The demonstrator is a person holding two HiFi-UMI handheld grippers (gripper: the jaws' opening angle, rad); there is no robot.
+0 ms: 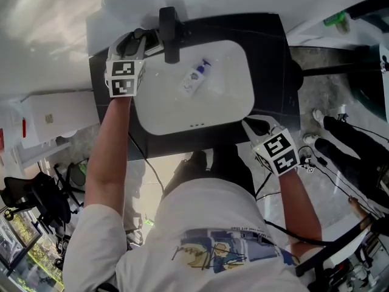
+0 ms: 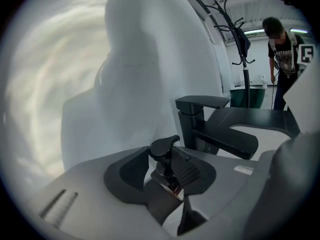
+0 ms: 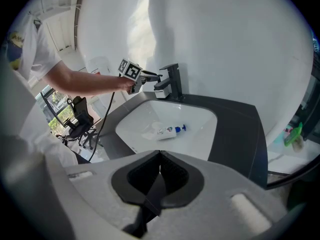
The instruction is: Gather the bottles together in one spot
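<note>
**Grippers.** The left gripper (image 2: 161, 165) stands partly open and is clamped on a small black-topped pump bottle (image 2: 164, 148). It grips just under the pump head. The body is mostly hidden below the jaws and only a scrap of red-and-white label shows. The right gripper (image 3: 160, 165) has its jaws brought together with nothing between them. It hangs over the front right edge of the dark matte counter (image 1: 273, 53).

**Task items.** The held bottle is up at the back left corner, just beside the black square-bodied faucet (image 1: 169, 32). A white plastic bottle with a blue pump (image 1: 194, 79) lies on its side in the white ceramic basin (image 1: 182, 114), apart from both grippers. The two bottles are not yet together.

**Risks, as judged.**
1. The hold is high and narrow. With the body hanging below the pads, the bottle could pivot or slip out during a quick swing or a tilt of the wrist.
2. The faucet stands close to the left gripper. A careless sweep toward the basin could knock the bottle against the spout and loosen it.
3. The basin is smooth and curved. A bottle set down upright there may topple, and the lying bottle may roll or slide if nudged.
4. Squeezing on or near a pump head could discharge the contents.
</note>
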